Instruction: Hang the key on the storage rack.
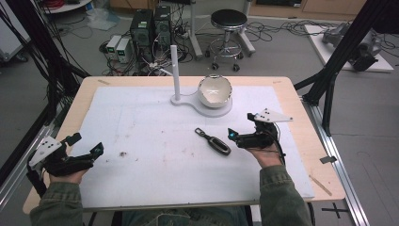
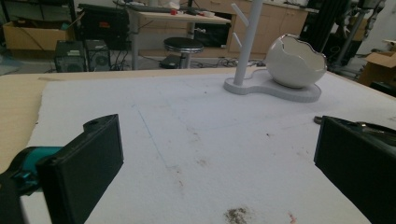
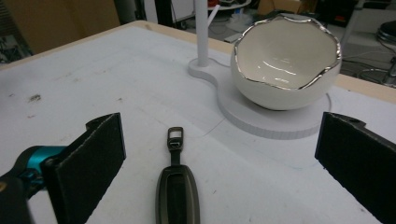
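A: Near edge first. Left gripper [image 1: 87, 153]?

B: Near left corner of the white mat [image 1: 141, 122], held in the person's left hand [image 1: 63, 176]. Jaws spread wide, nothing between them. In the left gripper view only bare mat lies between the jaws, with a dark smudge [image 2: 238, 214] on it.

A: Right gripper [image 1: 234, 135]?

B: Near right, held in the right hand [image 1: 268, 157], pointing left. Jaws wide apart, holding nothing.

A: Key fob [image 1: 214, 141]?

B: Flat on the mat, just left of the right gripper's tips in the high view, apart from them. In the right gripper view the key fob [image 3: 177, 196] lies between the two open jaws, closer to the left one in that view, touching neither. Its loop end [image 3: 175, 134] points away, toward the bowl.

A: Farther out?

B: White egg-shaped bowl [image 1: 214, 91] with a jagged metallic rim, sitting on a white base [image 1: 221, 111]. Thin white post [image 1: 175, 70] stands upright on the same base, left of the bowl. Bowl looks empty in the right gripper view [image 3: 286, 60]. Well apart from the fob.

A: Past the table [image 1: 301, 136]?

B: Black stool [image 1: 228, 21] and computer towers [image 1: 150, 26] on the floor.
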Tool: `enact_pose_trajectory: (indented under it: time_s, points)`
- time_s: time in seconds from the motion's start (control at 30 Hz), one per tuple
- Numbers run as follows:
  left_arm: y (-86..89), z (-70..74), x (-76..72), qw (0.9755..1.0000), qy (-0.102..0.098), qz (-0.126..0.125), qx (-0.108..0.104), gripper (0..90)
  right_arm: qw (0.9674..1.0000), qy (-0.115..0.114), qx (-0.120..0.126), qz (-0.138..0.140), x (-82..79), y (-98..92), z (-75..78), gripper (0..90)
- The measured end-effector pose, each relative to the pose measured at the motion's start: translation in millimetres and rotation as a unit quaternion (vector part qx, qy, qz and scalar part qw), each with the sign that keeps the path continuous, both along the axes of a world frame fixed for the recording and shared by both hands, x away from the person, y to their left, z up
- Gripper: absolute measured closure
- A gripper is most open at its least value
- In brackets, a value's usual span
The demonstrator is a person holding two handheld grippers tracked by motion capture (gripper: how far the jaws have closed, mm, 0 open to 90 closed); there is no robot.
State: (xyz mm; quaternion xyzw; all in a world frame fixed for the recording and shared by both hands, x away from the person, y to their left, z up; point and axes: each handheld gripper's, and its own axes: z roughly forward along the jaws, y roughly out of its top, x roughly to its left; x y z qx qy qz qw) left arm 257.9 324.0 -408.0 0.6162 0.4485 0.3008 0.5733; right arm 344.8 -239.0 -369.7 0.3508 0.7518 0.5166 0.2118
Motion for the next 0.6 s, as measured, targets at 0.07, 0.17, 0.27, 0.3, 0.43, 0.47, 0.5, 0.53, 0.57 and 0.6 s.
enact_pose_trajectory:
  time_s: [0.07,0.17,0.27,0.3,0.43,0.47,0.5,0.53,0.57,0.6]
  points:
    - [0.0,0.0,0.0,1.0000,0.000,-0.001,0.000,1.7,1.0000,0.003,-0.003,0.002,1.1,2.9,0.1,0.6]
    - [-0.2,0.0,0.1,1.0000,-0.001,-0.001,0.000,1.7,0.9995,0.018,-0.015,0.020,7.2,14.8,-0.3,0.6]
    - [-0.1,-0.1,0.4,1.0000,-0.001,-0.001,0.000,1.7,0.9988,0.028,-0.025,0.033,11.5,23.6,0.0,0.6]
    - [-0.1,-0.1,0.4,1.0000,-0.001,-0.001,0.000,1.7,0.9988,0.028,-0.025,0.033,11.5,23.6,0.0,0.6]
    - [-0.2,-0.1,0.6,1.0000,-0.001,-0.001,0.000,1.7,0.9976,0.041,-0.036,0.042,17.8,32.2,-0.4,0.6]
    - [-0.1,-0.1,0.7,1.0000,-0.001,-0.001,-0.001,1.7,0.9970,0.049,-0.041,0.044,20.7,35.9,-1.4,0.6]
    - [-0.1,-0.1,0.8,1.0000,0.000,-0.002,-0.001,1.7,0.9968,0.050,-0.043,0.045,21.8,37.1,-2.0,0.6]
    - [-0.2,-0.2,0.9,1.0000,0.000,-0.002,0.000,1.7,0.9964,0.054,-0.045,0.046,23.3,38.7,-2.7,0.6]
    - [-0.3,-0.1,1.0,1.0000,0.000,-0.002,-0.002,1.7,0.9959,0.059,-0.047,0.049,24.7,40.5,-3.4,0.6]
    - [-0.3,-0.1,1.0,1.0000,0.000,-0.002,-0.002,1.7,0.9959,0.059,-0.047,0.049,24.7,40.5,-3.4,0.6]
